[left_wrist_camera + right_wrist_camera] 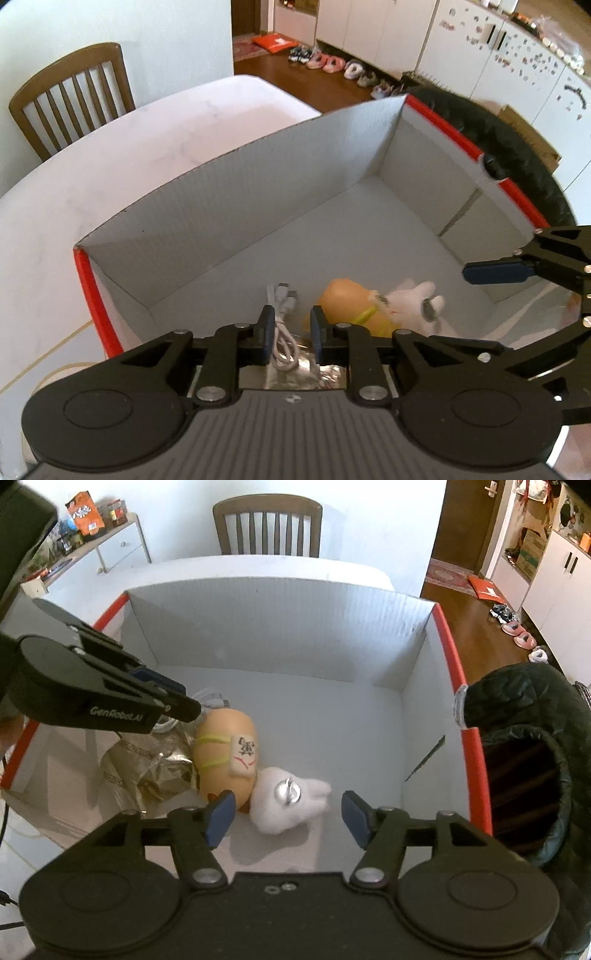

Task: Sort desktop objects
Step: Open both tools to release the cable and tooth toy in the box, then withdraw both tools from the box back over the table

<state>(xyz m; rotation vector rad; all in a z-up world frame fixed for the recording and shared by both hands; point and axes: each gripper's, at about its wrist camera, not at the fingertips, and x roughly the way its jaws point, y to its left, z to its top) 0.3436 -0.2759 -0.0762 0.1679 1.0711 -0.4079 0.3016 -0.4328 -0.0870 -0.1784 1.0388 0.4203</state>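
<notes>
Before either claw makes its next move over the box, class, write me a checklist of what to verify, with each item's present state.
1. Left claw around the white cable: ok, a finger on each side, not closed on it.
2. Right claw empty: ok, wide open above the white tooth plush.
3. Plush free to lift: not ok, it touches the orange toy.
4. Cable free of the silver foil bag: cannot tell, it lies on it.
5. Claws apart: ok.
6. Box room for more: ok, bare floor on the right.
</notes>
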